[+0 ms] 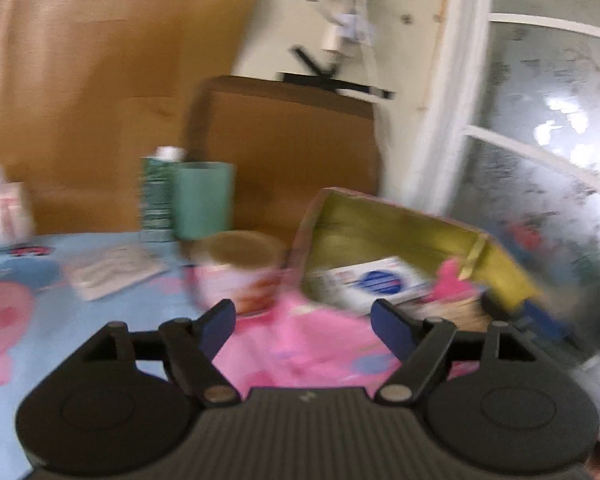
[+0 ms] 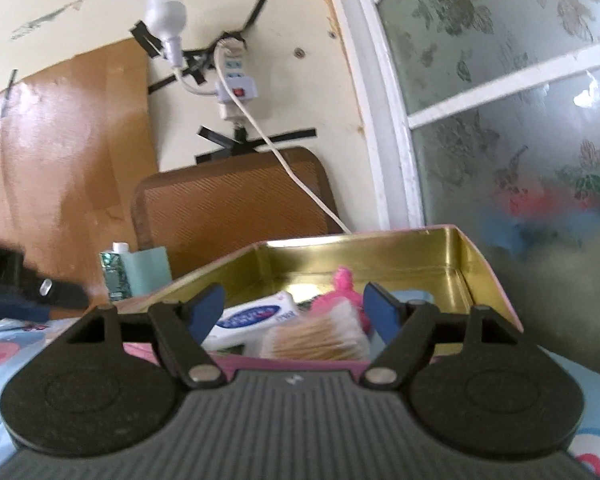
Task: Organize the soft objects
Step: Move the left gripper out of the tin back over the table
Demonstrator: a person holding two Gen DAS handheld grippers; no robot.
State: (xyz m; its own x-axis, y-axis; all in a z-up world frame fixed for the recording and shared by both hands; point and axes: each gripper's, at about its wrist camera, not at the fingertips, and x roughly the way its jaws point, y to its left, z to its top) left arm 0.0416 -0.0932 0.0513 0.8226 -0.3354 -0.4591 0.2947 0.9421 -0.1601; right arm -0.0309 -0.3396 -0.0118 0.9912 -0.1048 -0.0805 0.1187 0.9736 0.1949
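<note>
Gold-lined tin box (image 2: 380, 252) near the table's (image 1: 100, 320) right edge, holding soft things
Cotton swab pack (image 2: 320, 340) lies crosswise beside white packet (image 2: 256, 314) and pink toy (image 2: 342, 294); left gripper (image 1: 304, 320) and right gripper (image 2: 294, 312) both gape empty

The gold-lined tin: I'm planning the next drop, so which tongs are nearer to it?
Right. The right tongs stand open right at the tin's near rim, looking in. The left tongs, open and empty, sit farther back, with the tin ahead to their right.
</note>
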